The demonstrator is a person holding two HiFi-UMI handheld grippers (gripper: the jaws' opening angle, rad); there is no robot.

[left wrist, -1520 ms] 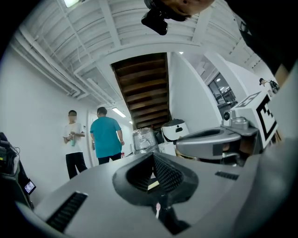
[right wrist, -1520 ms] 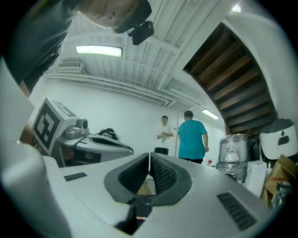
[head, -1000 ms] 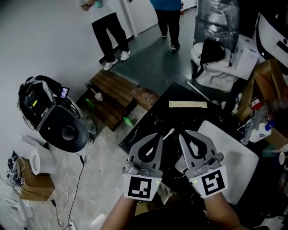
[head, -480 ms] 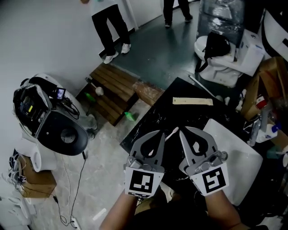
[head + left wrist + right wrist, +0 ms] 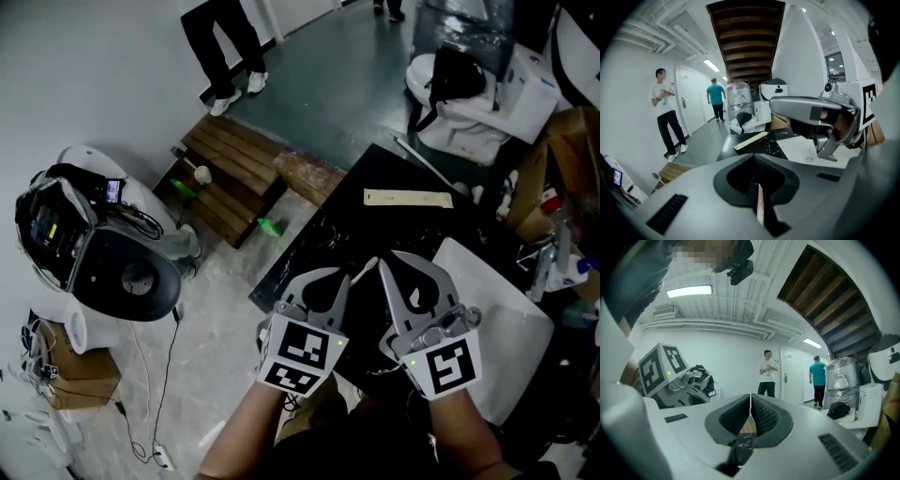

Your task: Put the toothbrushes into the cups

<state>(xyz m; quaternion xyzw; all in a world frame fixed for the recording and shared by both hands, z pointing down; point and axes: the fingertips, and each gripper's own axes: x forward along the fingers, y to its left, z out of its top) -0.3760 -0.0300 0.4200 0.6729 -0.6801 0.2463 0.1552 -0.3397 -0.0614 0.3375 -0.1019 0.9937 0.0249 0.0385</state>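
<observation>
Over black table (image 5: 356,225), left gripper (image 5: 345,276) clamps toothbrush (image 5: 760,206); right gripper (image 5: 384,264) clenched.

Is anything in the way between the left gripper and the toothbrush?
Nothing visible is. The left gripper is already shut on the thin pink toothbrush, which lies right between its jaws.

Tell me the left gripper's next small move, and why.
Probably hold the left gripper shut and sweep it out over the black table to find a cup. Its jaws pinch a thin pink toothbrush, and no cup shows in any view.
</observation>
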